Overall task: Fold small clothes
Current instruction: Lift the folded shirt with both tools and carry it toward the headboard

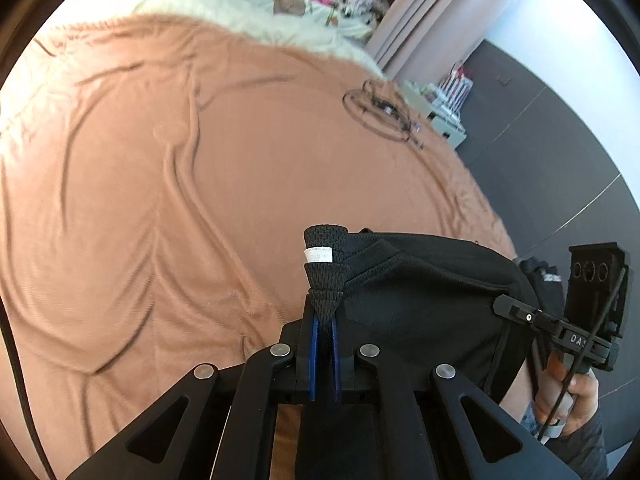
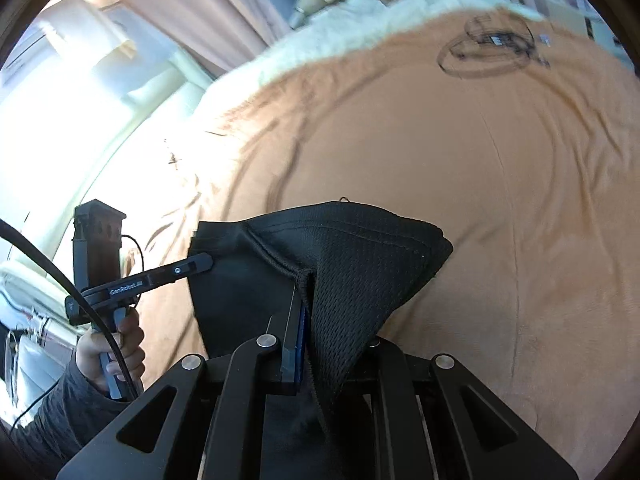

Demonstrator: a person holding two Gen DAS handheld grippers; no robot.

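Note:
A black mesh garment [image 1: 424, 292] hangs stretched between my two grippers above the bed. My left gripper [image 1: 323, 320] is shut on its waistband corner, which bunches up above the blue pads and carries a white tag [image 1: 319, 255]. My right gripper [image 2: 306, 300] is shut on another edge of the garment [image 2: 360, 264], and the cloth drapes over its right finger and hides it. Each gripper shows in the other's view: the right one [image 1: 504, 303] at the garment's right side, the left one [image 2: 202, 261] at its left side.
An orange-brown blanket [image 1: 200, 184] covers the bed. A coiled black cable [image 1: 380, 114] lies on it at the far side. A white fluffy throw [image 1: 248, 12] and piled items lie beyond. Curtains [image 1: 432, 12] and a dark floor [image 1: 560, 152] lie to the right.

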